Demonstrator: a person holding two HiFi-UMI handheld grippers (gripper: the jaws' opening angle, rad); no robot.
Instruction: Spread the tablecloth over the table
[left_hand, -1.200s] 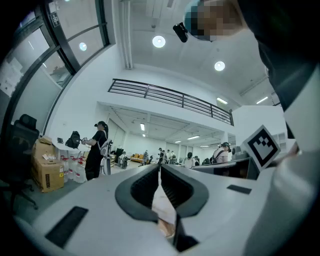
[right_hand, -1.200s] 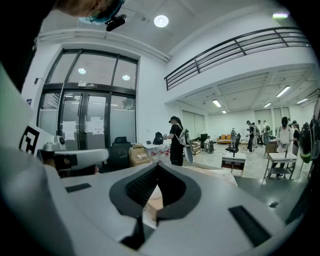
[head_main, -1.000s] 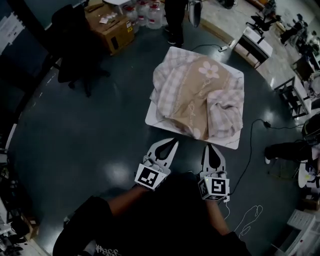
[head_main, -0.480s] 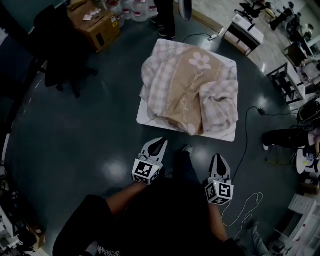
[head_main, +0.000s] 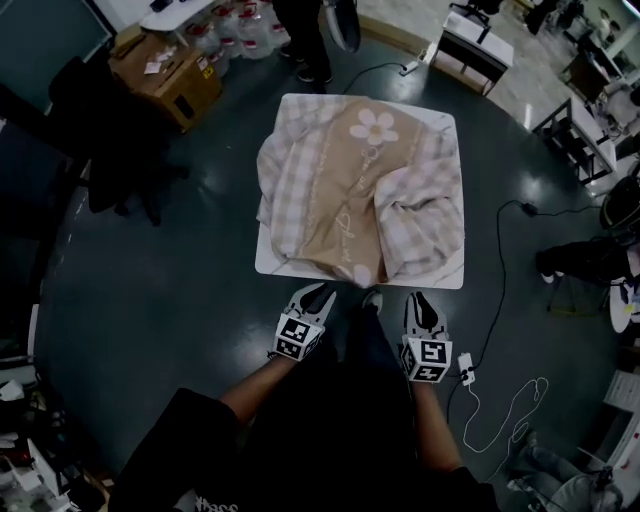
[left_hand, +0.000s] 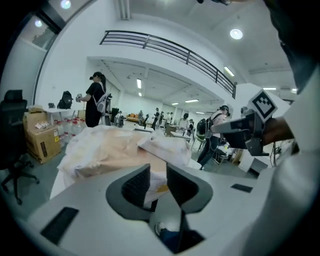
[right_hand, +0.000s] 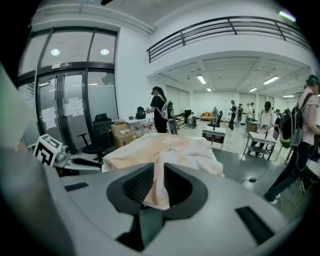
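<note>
we hold left gripper (head_main: 319, 292) and right gripper (head_main: 420, 298) at the near edge of the table (head_main: 440, 281), jaws just opened to a narrow gap, the tablecloth (head_main: 350, 190) heaped on it showing between each pair.

cardboard box (head_main: 165, 78) near black chair (head_main: 108, 140); water bottles (head_main: 238, 20) just beyond box

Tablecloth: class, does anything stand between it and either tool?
Nothing visible does. The left tool and right tool hover at the near edge of the table, their jaws having just been opening; each looks through an empty gap straight at the crumpled tablecloth.
</note>
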